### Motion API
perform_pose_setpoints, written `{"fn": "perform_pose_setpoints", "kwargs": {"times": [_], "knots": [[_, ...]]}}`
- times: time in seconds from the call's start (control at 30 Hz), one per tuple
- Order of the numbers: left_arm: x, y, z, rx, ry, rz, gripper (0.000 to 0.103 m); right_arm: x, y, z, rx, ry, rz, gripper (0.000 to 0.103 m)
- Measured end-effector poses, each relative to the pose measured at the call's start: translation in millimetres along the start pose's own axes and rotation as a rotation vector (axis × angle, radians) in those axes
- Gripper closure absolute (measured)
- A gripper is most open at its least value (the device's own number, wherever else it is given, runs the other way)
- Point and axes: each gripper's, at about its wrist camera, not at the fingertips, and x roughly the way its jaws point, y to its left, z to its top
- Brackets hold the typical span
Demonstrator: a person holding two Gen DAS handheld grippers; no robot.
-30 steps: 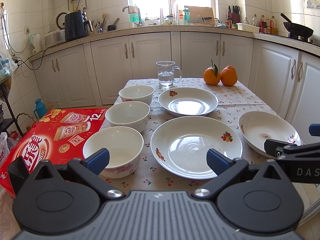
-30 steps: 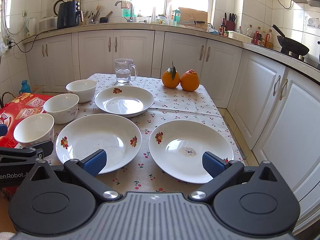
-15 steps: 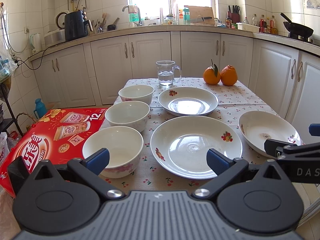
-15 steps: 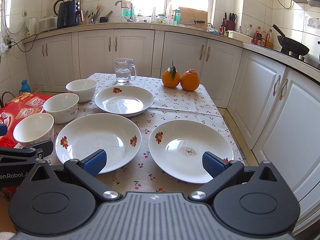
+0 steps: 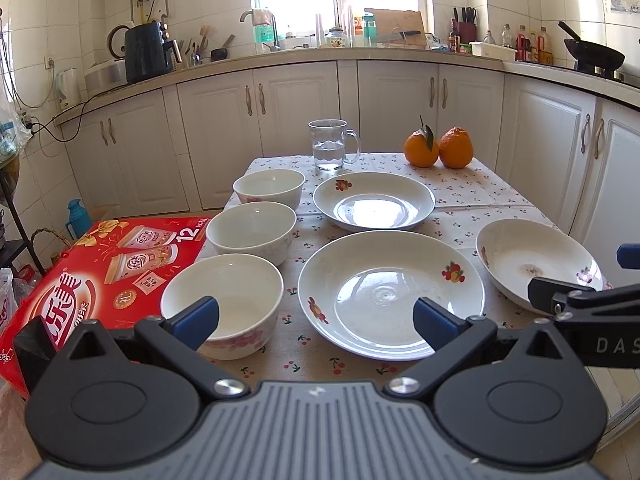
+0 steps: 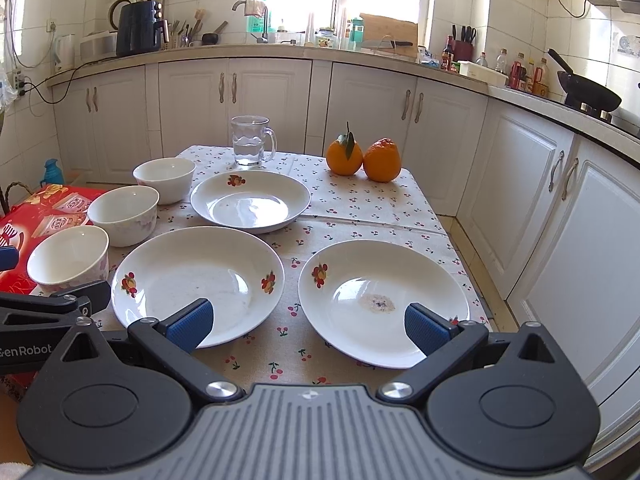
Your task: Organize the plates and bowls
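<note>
Nothing is stacked yet: three plates (image 6: pixel 198 280) and three bowls (image 5: pixel 222 300) are lying apart on the surface (image 6: pixel 360 204), bowls lining its left edge. Left gripper (image 5: pixel 316 316) and right gripper (image 6: pixel 307 320) are hovering empty, jaws spread. Behind are sitting one glass mug (image 6: pixel 250 141) and two oranges (image 6: pixel 362 156).

The cloth (image 6: pixel 360 204) covering the surface is showing a cream ground dotted with small red cherries. On it, three white plates (image 6: pixel 198 282) are carrying red-and-orange fruit motifs on their rims, and the white bowls (image 5: pixel 222 304) left of them are wearing faint pink flowers. Beyond the plates, two oranges (image 6: pixel 363 158) are glowing bright orange, one bearing a green leaf.
</note>
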Motion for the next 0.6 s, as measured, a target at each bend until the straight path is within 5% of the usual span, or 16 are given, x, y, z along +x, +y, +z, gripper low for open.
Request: {"fn": "perform_pose_setpoints", "kwargs": {"times": [0.6], "knots": [[29,0,18,0.035,0.006,-0.164,0.001,12,-22,2,-0.108,-0.042,0.062,0.0]]}}
